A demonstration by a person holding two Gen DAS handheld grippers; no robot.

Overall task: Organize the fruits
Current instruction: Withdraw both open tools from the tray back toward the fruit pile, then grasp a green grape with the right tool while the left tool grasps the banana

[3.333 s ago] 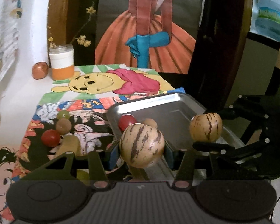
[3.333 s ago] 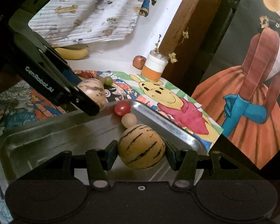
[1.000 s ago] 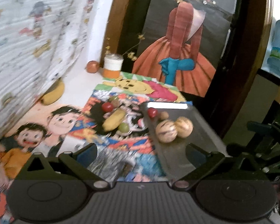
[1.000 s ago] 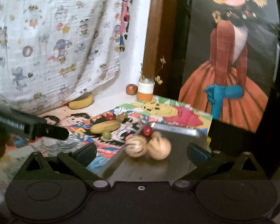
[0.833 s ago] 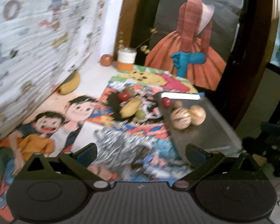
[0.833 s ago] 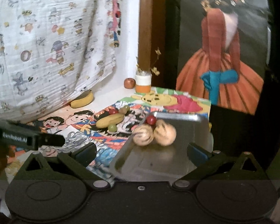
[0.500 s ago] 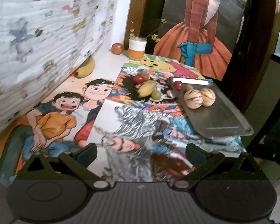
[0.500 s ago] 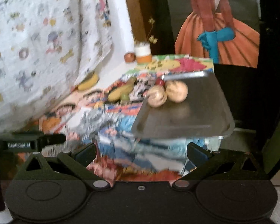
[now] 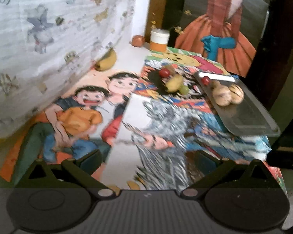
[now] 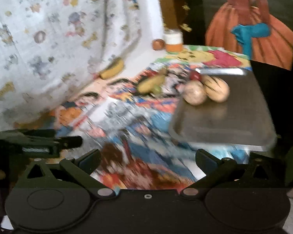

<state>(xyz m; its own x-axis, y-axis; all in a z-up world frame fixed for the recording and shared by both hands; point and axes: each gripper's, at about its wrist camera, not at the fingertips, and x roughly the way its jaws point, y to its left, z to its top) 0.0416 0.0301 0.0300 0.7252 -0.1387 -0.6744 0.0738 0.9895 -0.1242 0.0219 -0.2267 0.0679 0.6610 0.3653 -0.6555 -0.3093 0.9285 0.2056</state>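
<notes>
Both grippers pulled back from tray (image 10: 234,120), two striped melons (image 10: 216,88) left there, jaws spread wide, empty

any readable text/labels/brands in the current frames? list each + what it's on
None legible.
The other gripper at the left edge of the right wrist view carries a pale strip where lettering could be, but it is too blurred to read.
The white and orange jar shows no readable label.
The cartoon cloths show only pictures.
</notes>
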